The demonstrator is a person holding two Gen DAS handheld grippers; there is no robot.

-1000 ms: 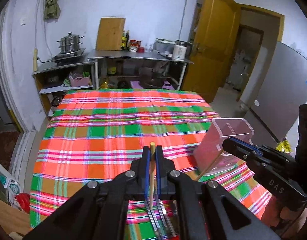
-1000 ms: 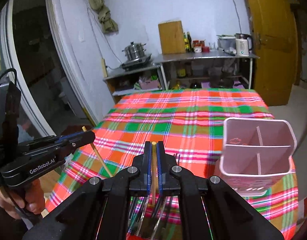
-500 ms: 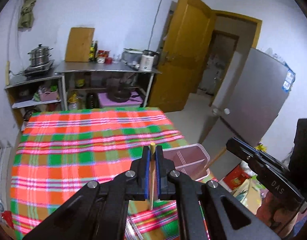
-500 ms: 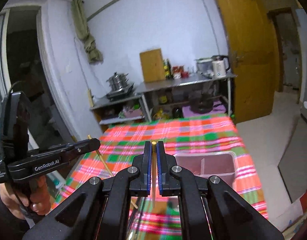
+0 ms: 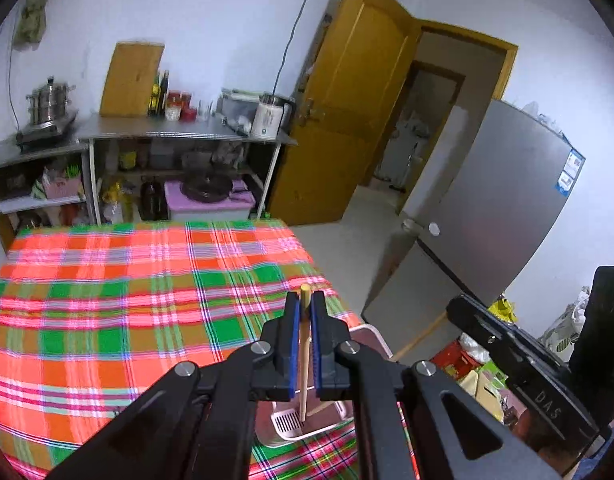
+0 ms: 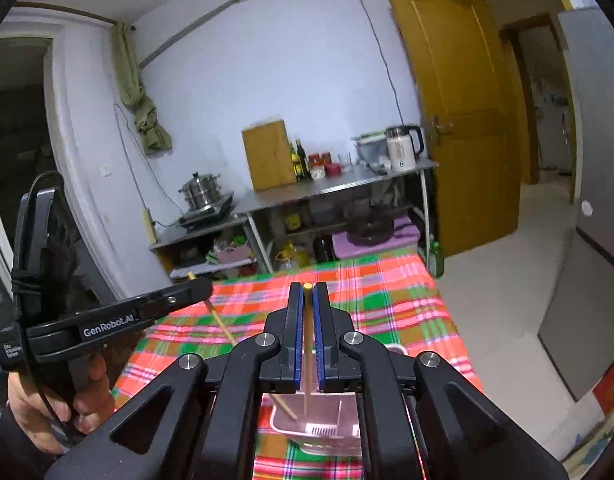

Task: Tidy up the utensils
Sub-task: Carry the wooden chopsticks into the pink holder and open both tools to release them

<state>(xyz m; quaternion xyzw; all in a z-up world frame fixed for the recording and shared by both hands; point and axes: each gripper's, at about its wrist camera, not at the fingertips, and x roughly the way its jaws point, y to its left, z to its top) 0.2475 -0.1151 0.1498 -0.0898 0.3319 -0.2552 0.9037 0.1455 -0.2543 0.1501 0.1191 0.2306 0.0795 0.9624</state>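
My left gripper [image 5: 305, 304] is shut on a wooden chopstick [image 5: 304, 356] that hangs upright, its lower tip inside the pink utensil holder [image 5: 285, 426] below the fingers. My right gripper [image 6: 307, 300] is shut on a second wooden chopstick [image 6: 307, 376], its tip also down in the pink holder [image 6: 327, 420]. Each gripper shows in the other's view: the right one [image 5: 463, 312] at the right, the left one [image 6: 199, 286] at the left, with its chopstick [image 6: 223, 324] slanting down into the holder.
The holder stands near the right front corner of a table with a bright plaid cloth [image 5: 127, 300]. Steel shelves [image 5: 179, 136] with a pot, kettle and bottles stand behind. A yellow door [image 5: 347, 112] and grey fridge [image 5: 507, 200] are at the right.
Both grippers rose and moved over the holder, which went from ahead of the fingers to beneath them. Both chopstick tips now reach into the holder. The loose utensils below have left view.
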